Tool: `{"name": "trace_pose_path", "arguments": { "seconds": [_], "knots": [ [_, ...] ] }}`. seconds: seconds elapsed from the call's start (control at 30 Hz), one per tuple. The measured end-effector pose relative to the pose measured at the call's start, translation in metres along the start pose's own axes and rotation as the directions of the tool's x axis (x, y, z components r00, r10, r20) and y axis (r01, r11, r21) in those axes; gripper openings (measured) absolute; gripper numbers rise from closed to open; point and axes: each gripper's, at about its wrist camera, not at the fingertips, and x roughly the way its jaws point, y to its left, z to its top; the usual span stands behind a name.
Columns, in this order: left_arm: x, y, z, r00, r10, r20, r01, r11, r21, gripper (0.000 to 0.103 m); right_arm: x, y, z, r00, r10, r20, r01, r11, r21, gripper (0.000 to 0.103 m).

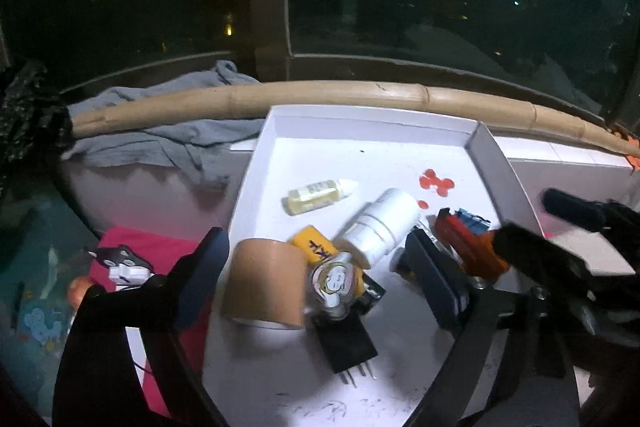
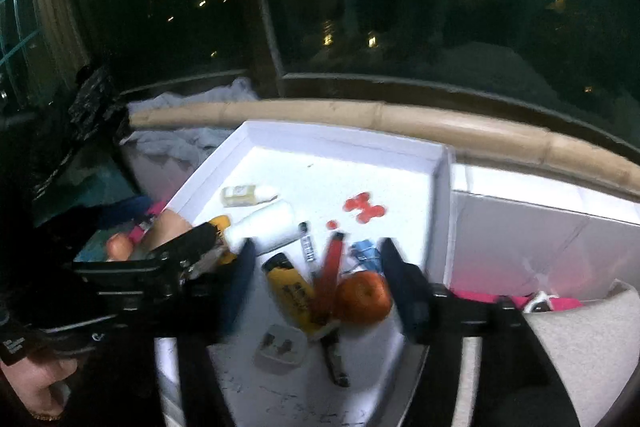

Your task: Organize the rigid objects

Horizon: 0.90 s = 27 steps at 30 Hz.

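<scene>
A white tray [image 1: 360, 123] holds a brown tape roll [image 1: 262, 285], a white bottle [image 1: 384, 225], a small yellow dropper bottle [image 1: 320, 193], a yellow lighter [image 1: 316, 245], a clear round bottle [image 1: 334, 283] and a black part with pins [image 1: 348, 345]. My left gripper [image 1: 316, 275] is open above these, its fingers either side of the tape roll and the clear bottle. In the right wrist view my right gripper [image 2: 320, 279] is open over the tray [image 2: 340, 135], above a yellow lighter [image 2: 290, 291], a red pen [image 2: 330, 267], an orange ball [image 2: 362, 299] and a white plug [image 2: 280, 349].
A bamboo pole [image 1: 360, 93] and a grey cloth [image 1: 172, 131] lie behind the tray by a dark window. A pink cloth [image 1: 156, 255] with a small black-and-white gadget [image 1: 122, 263] lies left of the tray. White tiles [image 2: 540, 219] are to the right.
</scene>
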Motion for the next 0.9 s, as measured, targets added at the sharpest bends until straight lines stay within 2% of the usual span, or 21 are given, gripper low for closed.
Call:
{"name": "trace_pose_path", "arguments": {
  "seconds": [0.03,0.07,0.37,0.4,0.5,0.7,0.9],
  "knots": [
    [0.0,0.002,0.0,1.0,0.001,-0.007,-0.001,1.0,-0.009,0.101,-0.003,-0.001,0.0,1.0,0.001,0.01,-0.001,1.0,0.004,0.086],
    [-0.001,0.003,0.0,1.0,0.007,-0.005,-0.007,1.0,-0.016,0.103,-0.005,-0.001,-0.001,1.0,0.0,0.018,0.0,1.0,0.006,0.086],
    [-0.022,0.008,-0.005,0.998,0.037,0.041,-0.035,0.998,-0.057,0.103,-0.022,0.011,-0.009,0.998,-0.041,0.055,0.043,0.998,-0.037,0.087],
    [-0.025,0.008,-0.006,0.998,0.042,0.046,-0.039,0.997,-0.06,0.103,-0.024,0.013,-0.01,0.997,-0.044,0.057,0.046,0.998,-0.04,0.089],
    [-0.037,0.013,-0.01,0.996,0.043,0.073,-0.037,0.996,-0.085,0.103,-0.029,0.015,-0.013,0.995,-0.07,0.072,0.072,0.997,-0.035,0.103],
    [-0.061,0.018,-0.017,0.994,-0.041,0.097,0.051,0.994,-0.101,0.103,-0.049,0.012,-0.018,0.991,-0.078,0.112,0.075,0.997,0.034,0.103],
    [-0.084,0.02,-0.026,0.994,-0.008,0.108,0.019,0.995,-0.097,0.103,-0.069,0.025,-0.027,0.985,-0.117,0.129,0.116,0.993,0.011,0.103]
  ]
}}
